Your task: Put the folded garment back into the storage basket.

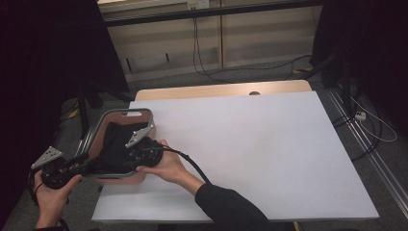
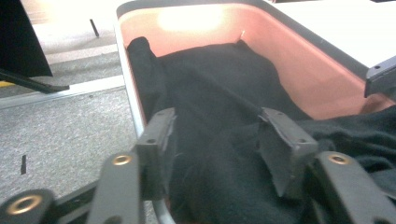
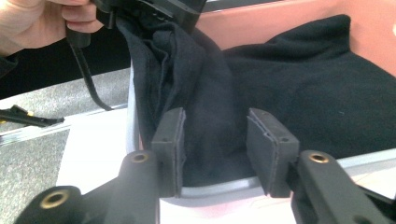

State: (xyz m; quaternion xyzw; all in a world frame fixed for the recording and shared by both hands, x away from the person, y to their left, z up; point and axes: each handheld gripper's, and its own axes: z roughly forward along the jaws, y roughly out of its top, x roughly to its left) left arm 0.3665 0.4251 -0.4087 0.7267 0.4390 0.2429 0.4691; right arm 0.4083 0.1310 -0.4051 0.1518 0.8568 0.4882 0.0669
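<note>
While both grippers work at the near-left corner of the table, we read the step as handling the black cloth that lies in the pink tray: either drawing it out or settling it in, we can't tell which.

Near first. Our left hand sits off the table's left edge, holding the left gripper aimed into the tray from its near-left end. Its pads stand spread, one on each side of a raised fold of cloth, close against it but not visibly clamped.

Our right hand comes in over the near edge, dark sleeve behind it, wrist bent left, fingers wrapped round the right gripper. Its pads are also apart, straddling a bunch of cloth that drapes over the tray's grey rim. No firm pinch visible there either.

Farther on, the cloth fills most of the tray, bunched toward the near end, flatter toward the far handle end. In the right gripper view the left hand and its gripper show beyond, right at a lifted edge of cloth.

Next move, our guess: close both sets of jaws on the folds, then lift together so the cloth clears the rim without dragging the tray, which overhangs the table's left edge. The rest of the tabletop is bare white.
</note>
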